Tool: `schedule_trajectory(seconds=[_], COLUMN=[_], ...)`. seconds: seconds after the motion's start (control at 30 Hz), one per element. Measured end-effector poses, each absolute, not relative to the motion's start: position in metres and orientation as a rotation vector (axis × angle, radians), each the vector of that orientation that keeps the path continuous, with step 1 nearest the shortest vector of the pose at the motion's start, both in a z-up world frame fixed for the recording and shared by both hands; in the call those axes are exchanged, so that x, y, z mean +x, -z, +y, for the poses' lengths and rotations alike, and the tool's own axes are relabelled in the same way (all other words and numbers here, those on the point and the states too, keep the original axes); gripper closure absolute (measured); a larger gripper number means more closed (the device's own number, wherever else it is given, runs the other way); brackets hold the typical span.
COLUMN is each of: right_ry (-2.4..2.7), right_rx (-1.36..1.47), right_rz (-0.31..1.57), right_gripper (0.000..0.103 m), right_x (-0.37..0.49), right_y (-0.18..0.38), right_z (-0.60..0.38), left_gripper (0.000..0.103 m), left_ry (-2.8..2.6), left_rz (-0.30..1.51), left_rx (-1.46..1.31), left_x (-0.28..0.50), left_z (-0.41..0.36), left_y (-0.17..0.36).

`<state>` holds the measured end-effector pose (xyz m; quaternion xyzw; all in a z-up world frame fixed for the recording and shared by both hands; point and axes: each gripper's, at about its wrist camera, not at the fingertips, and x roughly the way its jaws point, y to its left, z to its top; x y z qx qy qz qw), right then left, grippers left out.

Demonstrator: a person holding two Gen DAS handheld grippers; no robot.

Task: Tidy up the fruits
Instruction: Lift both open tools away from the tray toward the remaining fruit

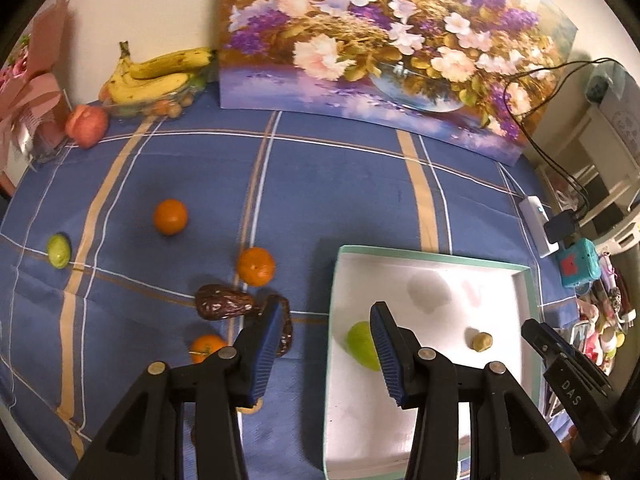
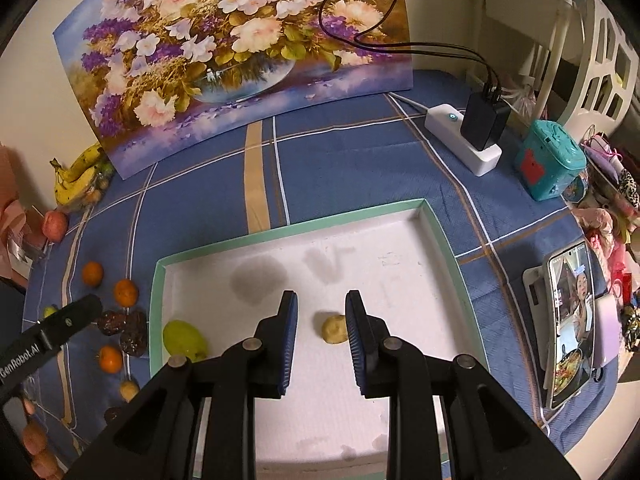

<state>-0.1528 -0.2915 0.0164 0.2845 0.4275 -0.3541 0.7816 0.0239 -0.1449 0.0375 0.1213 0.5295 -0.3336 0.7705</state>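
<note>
A white tray with a teal rim (image 1: 432, 254) (image 2: 288, 226) lies on the blue checked cloth. In it are a green fruit (image 1: 362, 344) (image 2: 184, 338) and a small yellowish fruit (image 1: 481, 341) (image 2: 334, 328). My left gripper (image 1: 326, 308) hovers over the tray's left edge, open and empty. My right gripper (image 2: 322, 296) hangs above the tray's middle, its jaws drawn close with nothing between them; the yellowish fruit rests on the tray floor below. Left of the tray lie three oranges (image 1: 171, 216) (image 1: 256, 266) (image 1: 206, 347), two dark dates (image 1: 224, 302) and a small green fruit (image 1: 59, 251).
Bananas (image 1: 160, 76) and a red apple (image 1: 86, 126) sit at the back left beside a flower painting (image 1: 380, 40). A power strip with a charger (image 2: 468, 140), a teal box (image 2: 550, 160) and a propped phone (image 2: 568, 328) stand to the right of the tray.
</note>
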Motion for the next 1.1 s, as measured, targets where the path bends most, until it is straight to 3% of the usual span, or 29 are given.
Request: schedule_trajectory(seconds=[0.13, 0.2, 0.27, 0.3, 0.37, 0.47, 0.53, 0.73, 1.1], right_ry=[0.762, 0.76, 0.757, 0.757, 0.759, 0.752, 0.753, 0.755, 0.754], right_rx=[0.611, 0.611, 0.611, 0.61, 0.609, 0.603, 0.593, 0.556, 0.548], right_rz=[0.926, 0.927, 0.931, 0.935, 0.941, 0.952, 0.96, 0.961, 0.914], right_gripper=[0.078, 0.078, 0.076, 0.072, 0.049, 0.045, 0.035, 0.014, 0.006], right_x=[-0.152, -0.152, -0.151, -0.151, -0.15, -0.148, -0.146, -0.142, -0.141], right_y=[-0.016, -0.017, -0.016, -0.015, -0.013, -0.01, -0.007, -0.002, 0.002], right_z=[-0.29, -0.29, -0.291, -0.291, -0.292, -0.291, -0.29, -0.288, -0.287], left_gripper=[0.054, 0.042, 0.037, 0.033, 0.024, 0.011, 0.001, 0.0, 0.0], left_ry=[0.702, 0.686, 0.664, 0.652, 0.625, 0.582, 0.541, 0.48, 0.48], left_rz=[1.146, 1.147, 1.147, 1.148, 1.153, 1.159, 1.158, 1.142, 1.125], left_rx=[0.269, 0.275, 0.288, 0.296, 0.307, 0.328, 0.348, 0.381, 0.386], left_x=[0.026, 0.027, 0.028, 0.029, 0.031, 0.036, 0.039, 0.044, 0.047], left_z=[-0.141, -0.139, -0.138, -0.138, -0.137, -0.134, -0.132, -0.127, -0.126], left_y=[-0.037, -0.036, -0.034, -0.033, -0.029, -0.023, -0.019, -0.012, -0.013])
